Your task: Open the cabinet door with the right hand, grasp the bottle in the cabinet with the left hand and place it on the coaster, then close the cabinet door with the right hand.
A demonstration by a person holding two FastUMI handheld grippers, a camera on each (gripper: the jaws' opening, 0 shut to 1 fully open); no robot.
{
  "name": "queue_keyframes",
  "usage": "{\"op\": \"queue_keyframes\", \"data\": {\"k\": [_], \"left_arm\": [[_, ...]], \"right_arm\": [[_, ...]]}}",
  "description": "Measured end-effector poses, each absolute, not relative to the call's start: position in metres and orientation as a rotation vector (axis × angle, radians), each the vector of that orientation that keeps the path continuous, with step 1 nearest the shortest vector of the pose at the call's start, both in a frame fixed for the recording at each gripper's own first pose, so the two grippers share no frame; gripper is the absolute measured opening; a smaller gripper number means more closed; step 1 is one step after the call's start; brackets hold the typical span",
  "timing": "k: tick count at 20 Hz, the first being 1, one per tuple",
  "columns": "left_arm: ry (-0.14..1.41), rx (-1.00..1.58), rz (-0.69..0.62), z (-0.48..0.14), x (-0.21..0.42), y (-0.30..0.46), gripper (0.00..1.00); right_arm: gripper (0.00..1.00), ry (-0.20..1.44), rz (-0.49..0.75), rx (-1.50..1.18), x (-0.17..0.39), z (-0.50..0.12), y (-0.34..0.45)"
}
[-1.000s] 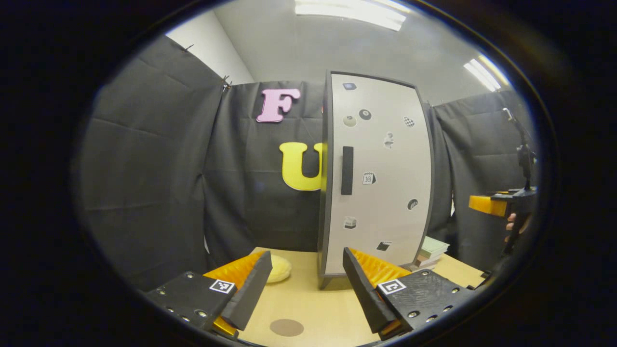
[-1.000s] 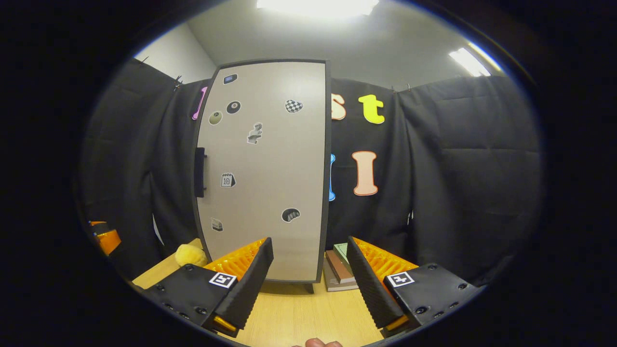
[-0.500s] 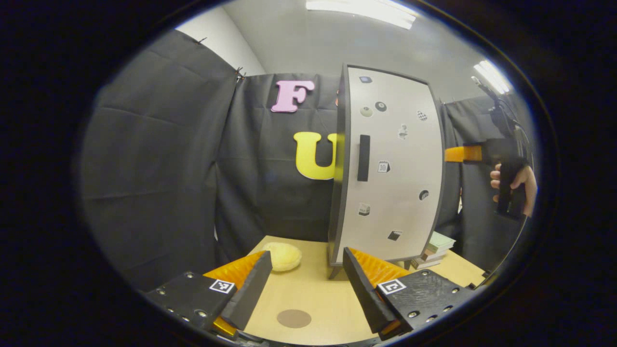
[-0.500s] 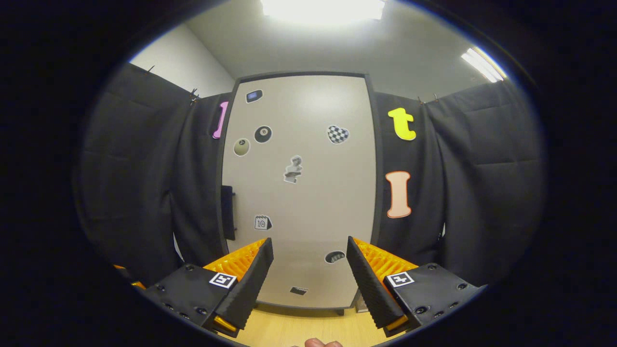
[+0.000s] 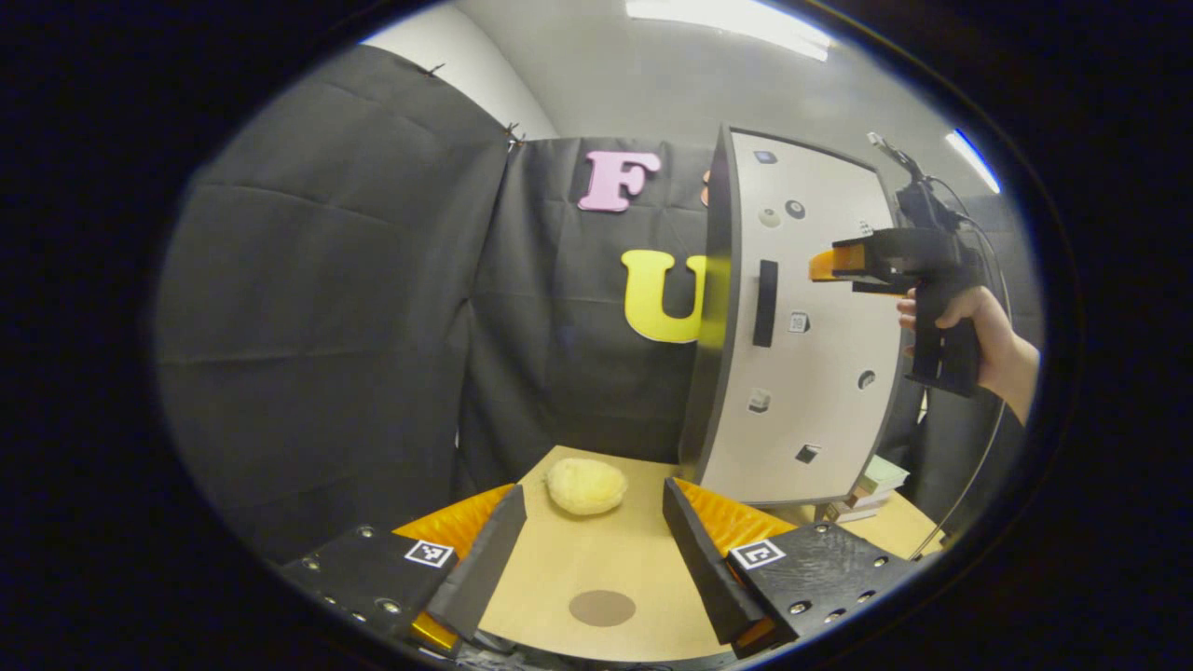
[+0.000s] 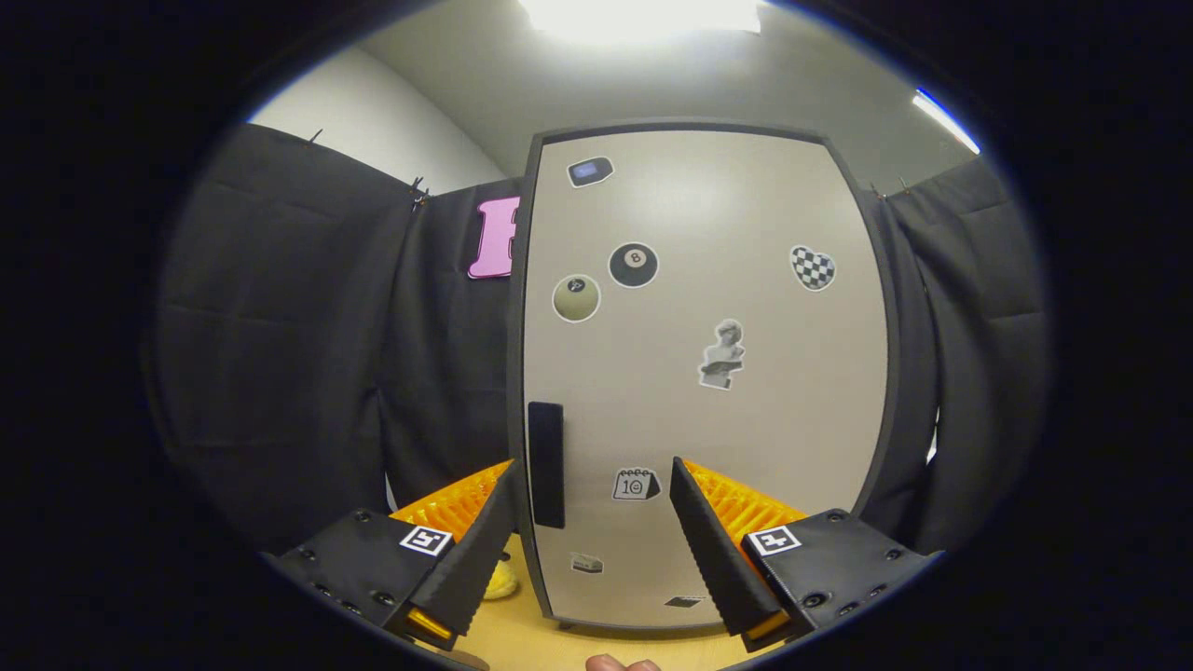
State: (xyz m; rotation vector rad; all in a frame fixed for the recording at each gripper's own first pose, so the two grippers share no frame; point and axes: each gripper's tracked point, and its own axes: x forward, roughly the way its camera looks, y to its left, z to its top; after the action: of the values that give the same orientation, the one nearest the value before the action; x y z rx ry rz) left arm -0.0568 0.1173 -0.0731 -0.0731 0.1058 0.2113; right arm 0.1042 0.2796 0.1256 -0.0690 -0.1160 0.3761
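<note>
A tall cabinet with a pale, sticker-covered door [image 6: 708, 373] stands shut on the wooden table; its dark vertical handle [image 6: 546, 464] sits at the door's left edge. My right gripper [image 6: 589, 545] is open, close in front of the door, with the handle just inside its left finger. In the left gripper view the same cabinet [image 5: 802, 326] stands at the right, and the right gripper [image 5: 843, 266], held by a hand [image 5: 969, 321], hovers at handle height. My left gripper [image 5: 592, 559] is open above the table, over a round brown coaster [image 5: 602, 608]. The bottle is hidden behind the door.
A yellow fluffy object [image 5: 585, 486] lies on the table [image 5: 578, 568] left of the cabinet's foot. A stack of books [image 5: 867, 489] rests at the cabinet's right side. Black cloth walls close the booth behind and to the left.
My right gripper has risen and moved in toward the door, with the handle now near its left finger. The left gripper view has swung left, so the cabinet lies farther right in it.
</note>
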Motion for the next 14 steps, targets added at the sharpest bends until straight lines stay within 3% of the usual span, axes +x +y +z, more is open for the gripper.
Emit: {"op": "queue_keyframes", "data": {"k": [12, 13, 14], "left_arm": [[0.142, -0.080, 0.317, -0.098, -0.081, 0.166, 0.89], [0.142, -0.077, 0.320, -0.099, -0.083, 0.167, 0.92], [0.144, -0.071, 0.324, -0.098, -0.084, 0.168, 0.89]], "right_arm": [[0.98, -0.017, 0.326, -0.076, 0.177, 0.103, 0.342], [0.98, -0.020, 0.326, -0.082, 0.181, 0.101, 0.346], [0.90, -0.017, 0.309, -0.087, 0.184, 0.100, 0.346]]}}
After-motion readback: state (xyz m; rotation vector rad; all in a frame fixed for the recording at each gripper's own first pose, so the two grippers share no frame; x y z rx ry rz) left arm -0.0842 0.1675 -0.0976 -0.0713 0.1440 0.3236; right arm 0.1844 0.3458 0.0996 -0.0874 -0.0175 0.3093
